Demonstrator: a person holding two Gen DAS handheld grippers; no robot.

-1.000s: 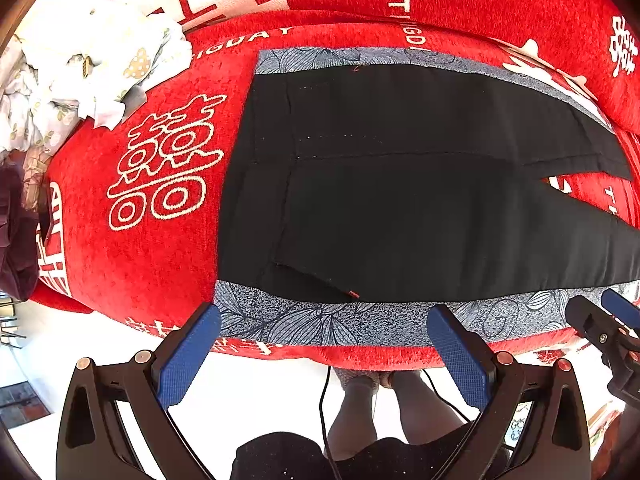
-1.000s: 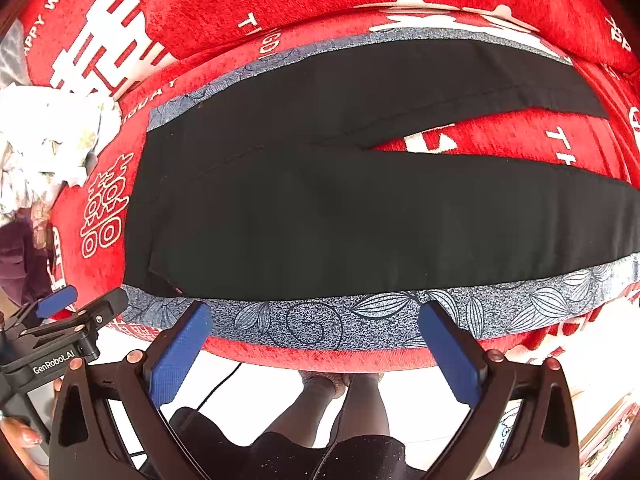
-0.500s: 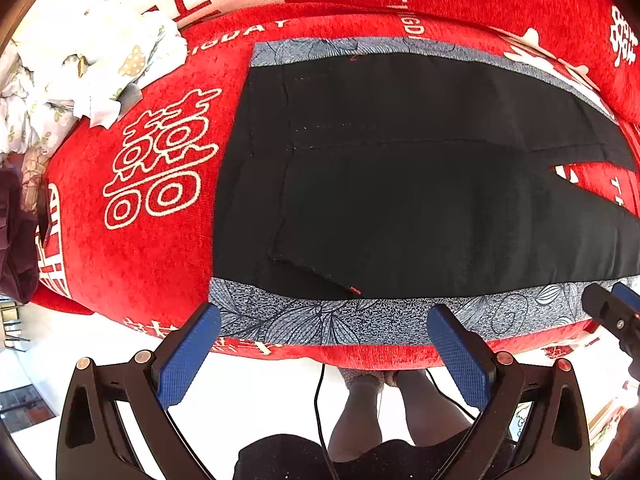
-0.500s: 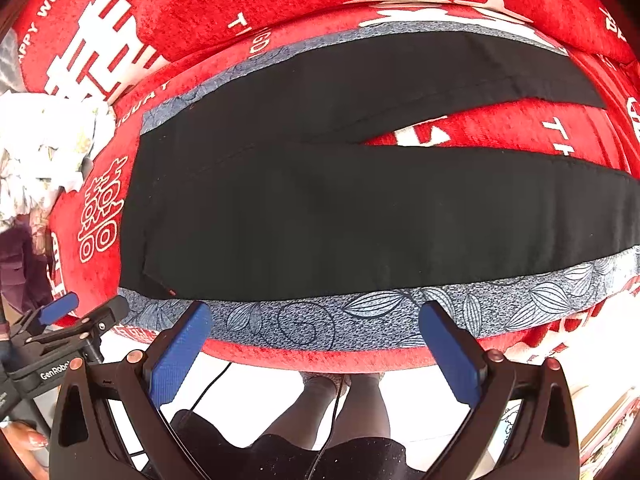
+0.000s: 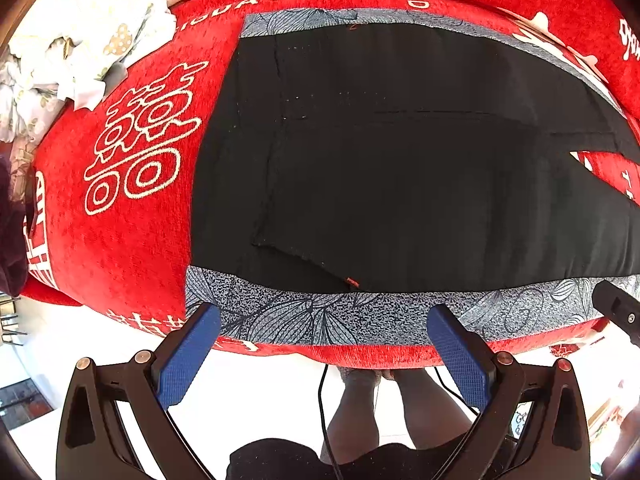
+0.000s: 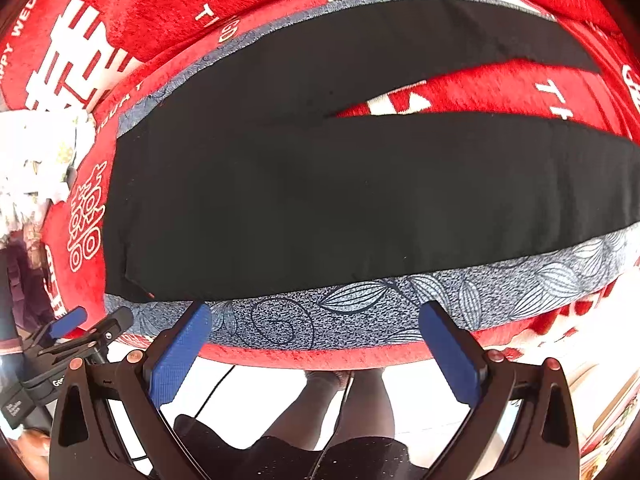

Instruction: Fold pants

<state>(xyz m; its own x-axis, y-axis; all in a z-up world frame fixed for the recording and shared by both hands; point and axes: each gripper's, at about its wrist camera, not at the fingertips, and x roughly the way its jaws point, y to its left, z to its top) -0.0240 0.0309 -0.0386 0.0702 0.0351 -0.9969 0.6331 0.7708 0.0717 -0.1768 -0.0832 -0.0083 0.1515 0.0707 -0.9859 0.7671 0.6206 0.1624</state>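
Black pants (image 5: 400,168) lie flat on a red cushioned surface, waist to the left, the two legs running right and splitting apart; they also show in the right wrist view (image 6: 340,200). A grey leaf-patterned band (image 5: 340,316) runs along the near side of the pants, also in the right wrist view (image 6: 400,308). My left gripper (image 5: 324,352) is open and empty, just off the near edge by the waist. My right gripper (image 6: 316,344) is open and empty, off the near edge by the near leg.
The red cushion (image 5: 132,216) carries white characters. A heap of pale floral cloth (image 5: 80,52) lies at the far left. The left gripper's body (image 6: 68,344) shows at the lower left of the right wrist view. White floor and the person's legs (image 5: 360,412) are below.
Both grippers have moved closer to the near edge of the pants, still open. The pants have not moved.
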